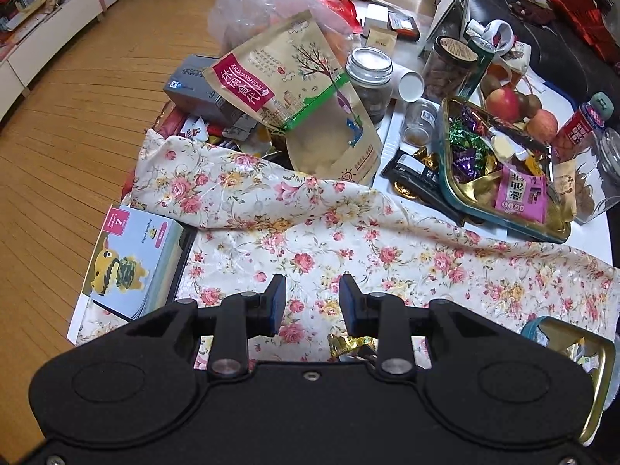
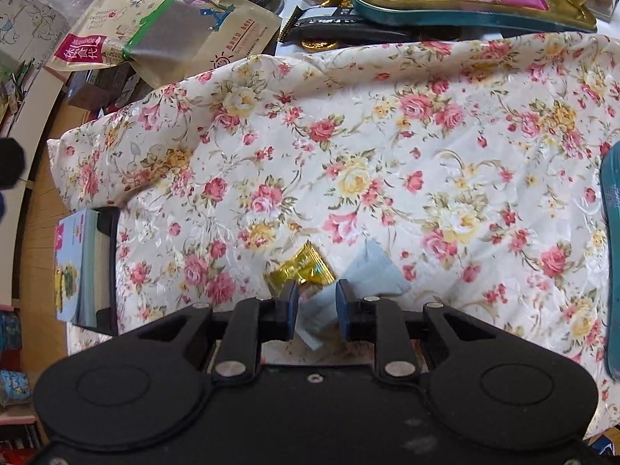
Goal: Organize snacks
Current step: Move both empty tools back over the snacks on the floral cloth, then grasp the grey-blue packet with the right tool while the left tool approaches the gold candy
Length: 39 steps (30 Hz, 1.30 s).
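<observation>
My left gripper (image 1: 312, 285) is open and empty above the floral cloth (image 1: 348, 248). A gold-wrapped candy (image 1: 350, 345) lies on the cloth just below its fingers. My right gripper (image 2: 317, 290) is open low over the cloth (image 2: 348, 135), with a pale blue-white packet (image 2: 372, 267) lying between and ahead of its fingers, and a gold-wrapped candy (image 2: 304, 269) just ahead of the left finger. A gold tin tray (image 1: 558, 228) with candies and a pink packet (image 1: 521, 192) sits at the right. A large kraft snack bag (image 1: 294, 89) stands behind the cloth.
Glass jars (image 1: 368, 77), apples (image 1: 503, 102), a red drink bottle (image 1: 581, 124) and a dark packet (image 1: 414, 170) crowd the back right. A picture book (image 1: 131, 259) lies at the left table edge. A second tin (image 1: 593, 368) sits at the right. A wooden floor (image 1: 58, 135) is at left.
</observation>
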{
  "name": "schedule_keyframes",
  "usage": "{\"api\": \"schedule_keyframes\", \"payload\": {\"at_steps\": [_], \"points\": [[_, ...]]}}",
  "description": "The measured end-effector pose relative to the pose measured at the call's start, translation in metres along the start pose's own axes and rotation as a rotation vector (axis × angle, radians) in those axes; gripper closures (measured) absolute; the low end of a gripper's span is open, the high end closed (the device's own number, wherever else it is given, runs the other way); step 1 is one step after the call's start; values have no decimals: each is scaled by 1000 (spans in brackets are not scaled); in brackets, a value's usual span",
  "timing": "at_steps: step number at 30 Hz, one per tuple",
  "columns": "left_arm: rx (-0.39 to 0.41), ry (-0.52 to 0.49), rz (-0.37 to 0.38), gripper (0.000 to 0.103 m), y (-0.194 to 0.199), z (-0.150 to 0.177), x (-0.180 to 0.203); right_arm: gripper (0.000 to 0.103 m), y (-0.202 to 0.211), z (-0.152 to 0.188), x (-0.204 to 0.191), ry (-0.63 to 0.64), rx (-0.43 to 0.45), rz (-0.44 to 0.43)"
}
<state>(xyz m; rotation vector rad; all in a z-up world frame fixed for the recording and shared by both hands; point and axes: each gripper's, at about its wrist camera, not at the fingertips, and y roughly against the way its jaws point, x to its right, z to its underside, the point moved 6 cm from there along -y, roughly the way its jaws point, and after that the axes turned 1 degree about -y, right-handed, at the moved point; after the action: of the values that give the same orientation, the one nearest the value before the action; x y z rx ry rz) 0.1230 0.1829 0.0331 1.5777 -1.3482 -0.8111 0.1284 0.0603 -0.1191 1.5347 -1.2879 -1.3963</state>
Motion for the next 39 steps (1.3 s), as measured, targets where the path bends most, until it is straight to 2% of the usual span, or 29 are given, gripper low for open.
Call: {"api": "schedule_keyframes", "payload": {"at_steps": [5, 10, 14, 17, 21, 26, 28, 32, 36, 39], "points": [[-5, 11, 12, 62, 0, -1, -3, 80, -4, 4, -5, 101, 19, 52], [-18, -30, 4, 62, -5, 6, 0, 80, -1, 14, 9, 155, -25, 72], [-50, -63, -2, 62, -15, 14, 0, 79, 5, 17, 23, 128, -20, 61], [-93, -55, -4, 62, -26, 21, -3, 79, 18, 11, 23, 63, 19, 12], [-125, -83, -64, 62, -43, 30, -6, 79, 19, 1, 15, -11, 40, -40], [-172, -94, -113, 62, -62, 37, -13, 79, 0, -1, 5, -10, 29, 1], [-182, -99, -125, 62, -66, 38, -14, 80, -1, 1, 0, 49, 56, 25], [-187, -113, -124, 62, -68, 40, -13, 80, -1, 7, -3, 167, 29, 70], [-194, -116, -98, 62, -66, 42, -9, 80, 3, 10, 7, 175, -1, 78], [-193, -121, -82, 62, -64, 43, -5, 78, 4, 11, 18, 122, -28, 90]]}}
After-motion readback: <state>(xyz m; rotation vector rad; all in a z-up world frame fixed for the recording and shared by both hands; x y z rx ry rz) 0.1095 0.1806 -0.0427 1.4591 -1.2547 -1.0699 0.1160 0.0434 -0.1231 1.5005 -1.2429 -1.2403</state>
